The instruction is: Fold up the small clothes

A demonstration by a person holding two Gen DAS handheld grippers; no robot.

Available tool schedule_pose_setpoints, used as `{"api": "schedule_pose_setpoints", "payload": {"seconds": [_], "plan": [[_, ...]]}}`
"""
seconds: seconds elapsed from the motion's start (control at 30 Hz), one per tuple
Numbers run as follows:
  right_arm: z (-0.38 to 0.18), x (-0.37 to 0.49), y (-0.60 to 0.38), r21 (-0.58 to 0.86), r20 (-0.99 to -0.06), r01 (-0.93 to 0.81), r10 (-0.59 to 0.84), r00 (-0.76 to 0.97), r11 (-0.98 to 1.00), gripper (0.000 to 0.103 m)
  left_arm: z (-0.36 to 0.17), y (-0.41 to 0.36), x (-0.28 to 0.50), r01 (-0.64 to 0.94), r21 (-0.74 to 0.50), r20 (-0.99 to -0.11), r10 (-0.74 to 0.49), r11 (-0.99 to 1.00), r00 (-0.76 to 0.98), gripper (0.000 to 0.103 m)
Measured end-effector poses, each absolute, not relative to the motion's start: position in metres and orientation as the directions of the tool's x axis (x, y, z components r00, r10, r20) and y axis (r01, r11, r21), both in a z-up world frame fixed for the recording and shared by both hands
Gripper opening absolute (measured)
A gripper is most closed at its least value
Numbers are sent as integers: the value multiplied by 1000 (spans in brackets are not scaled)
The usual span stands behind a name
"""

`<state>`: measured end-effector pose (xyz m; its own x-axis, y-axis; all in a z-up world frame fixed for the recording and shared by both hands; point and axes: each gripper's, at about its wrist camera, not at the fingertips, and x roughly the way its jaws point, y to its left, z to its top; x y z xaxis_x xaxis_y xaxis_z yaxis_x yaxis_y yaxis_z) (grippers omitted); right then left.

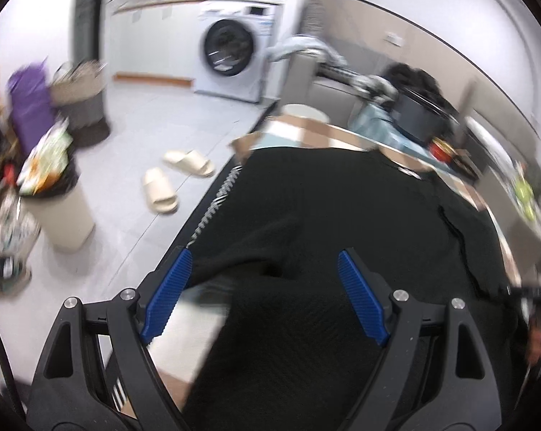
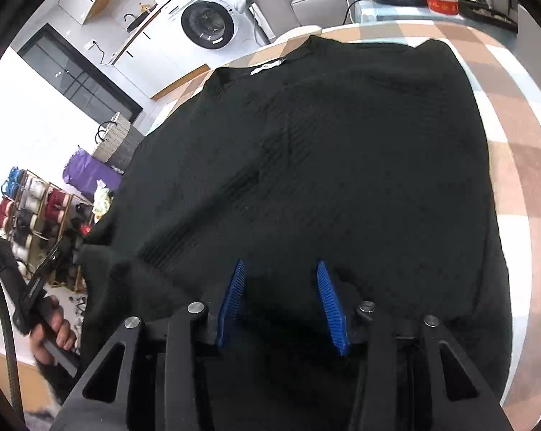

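Observation:
A black knit top [image 2: 342, 161] lies spread on the checked tablecloth [image 2: 521, 165], its collar with a white label [image 2: 266, 66] at the far end. My right gripper [image 2: 280, 264] hovers over the near hem, its blue pads apart with only flat cloth showing between them. In the left wrist view the same top [image 1: 342, 208] drapes over the table's left edge. My left gripper [image 1: 265, 253] stands wide open above that edge, nothing pinched. In the right wrist view a hand [image 2: 51, 330] holds the left gripper [image 2: 37, 287] beside the top's left sleeve.
A washing machine [image 1: 231, 54] stands at the back wall. Two beige slippers [image 1: 173, 176] and a full bin [image 1: 58, 208] are on the floor left of the table. A red bowl [image 2: 442, 0] sits at the table's far end; a rack of spools [image 2: 29, 208] stands at the left.

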<state>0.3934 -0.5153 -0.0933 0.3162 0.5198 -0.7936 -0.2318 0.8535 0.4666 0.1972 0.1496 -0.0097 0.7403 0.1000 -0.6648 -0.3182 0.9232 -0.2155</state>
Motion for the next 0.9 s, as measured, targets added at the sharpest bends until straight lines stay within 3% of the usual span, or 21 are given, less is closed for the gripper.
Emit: {"api": "schedule_pose_setpoints", "payload": {"seconds": [0.23, 0.63, 0.8, 0.9], "plan": [[-82, 376, -523, 535, -747, -182, 563, 355, 825, 45, -50, 238, 195, -480, -442, -740, -5, 758, 673, 82], [-87, 368, -521, 550, -746, -142, 560, 360, 823, 46, -142, 289, 211, -545, -683, -716, -299, 486, 631, 79], [-87, 366, -522, 549, -748, -133, 556, 362, 825, 46, -145, 284, 215, -494, -734, -651, -276, 465, 707, 18], [-87, 365, -524, 553, -745, -126, 556, 367, 824, 46, -127, 277, 218, -467, -702, -646, -205, 538, 735, 10]]}}
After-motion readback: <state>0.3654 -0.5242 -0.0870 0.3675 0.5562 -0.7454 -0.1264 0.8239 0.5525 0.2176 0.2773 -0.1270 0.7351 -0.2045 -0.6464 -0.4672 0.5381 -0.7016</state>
